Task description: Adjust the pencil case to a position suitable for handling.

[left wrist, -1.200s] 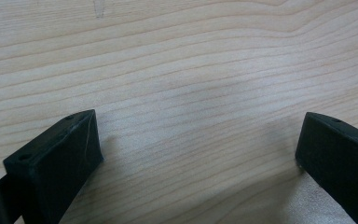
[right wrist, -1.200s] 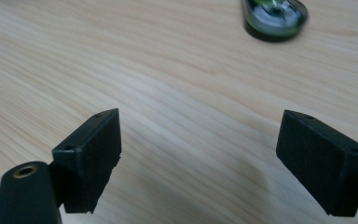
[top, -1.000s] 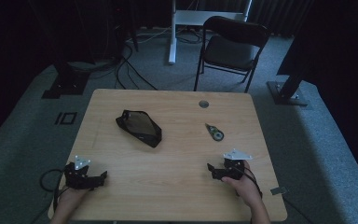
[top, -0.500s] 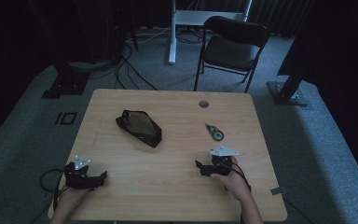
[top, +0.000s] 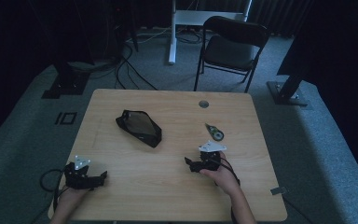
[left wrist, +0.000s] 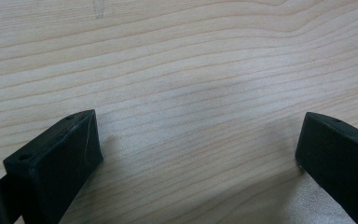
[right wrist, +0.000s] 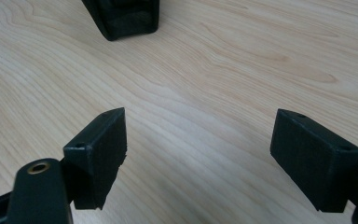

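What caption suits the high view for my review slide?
Two hand-held grippers, left and right, rest open on a wooden table near a black mesh pouch and small tape dispenser.

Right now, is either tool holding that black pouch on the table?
No. The black pouch lies alone on the table, apart from the left tool and right tool, both open.

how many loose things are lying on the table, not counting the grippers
2. A black mesh pouch lies left of the table's centre, and a small tape dispenser lies to its right, just beyond the right gripper. Nothing else loose shows on the wooden table.
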The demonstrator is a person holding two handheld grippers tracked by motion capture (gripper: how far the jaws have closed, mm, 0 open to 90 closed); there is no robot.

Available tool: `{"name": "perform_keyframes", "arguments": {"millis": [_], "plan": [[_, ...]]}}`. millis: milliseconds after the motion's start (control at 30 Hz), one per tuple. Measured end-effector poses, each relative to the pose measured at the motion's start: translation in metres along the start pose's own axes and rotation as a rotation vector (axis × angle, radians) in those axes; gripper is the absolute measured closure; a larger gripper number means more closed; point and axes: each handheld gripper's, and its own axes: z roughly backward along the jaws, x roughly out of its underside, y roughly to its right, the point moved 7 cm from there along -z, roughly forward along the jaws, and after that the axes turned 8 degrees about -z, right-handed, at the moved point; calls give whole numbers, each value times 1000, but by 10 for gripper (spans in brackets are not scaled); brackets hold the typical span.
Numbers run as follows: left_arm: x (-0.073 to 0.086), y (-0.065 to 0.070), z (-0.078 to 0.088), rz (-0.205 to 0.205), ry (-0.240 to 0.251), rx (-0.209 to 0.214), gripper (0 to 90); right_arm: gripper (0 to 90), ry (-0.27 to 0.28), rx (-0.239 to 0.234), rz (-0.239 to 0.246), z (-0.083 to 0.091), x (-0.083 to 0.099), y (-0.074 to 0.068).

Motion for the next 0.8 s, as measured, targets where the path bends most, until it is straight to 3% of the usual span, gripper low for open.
{"name": "perform_keyframes", "arguments": {"millis": [500, 800], "plan": [[0, 0, 0, 0, 0, 0, 1, 181, 8, -50, 31, -27, -15, -25], [0, 0, 0, 2, 2, 0, 1, 203, 49, -71, 41, -38, -34, -40]]}}
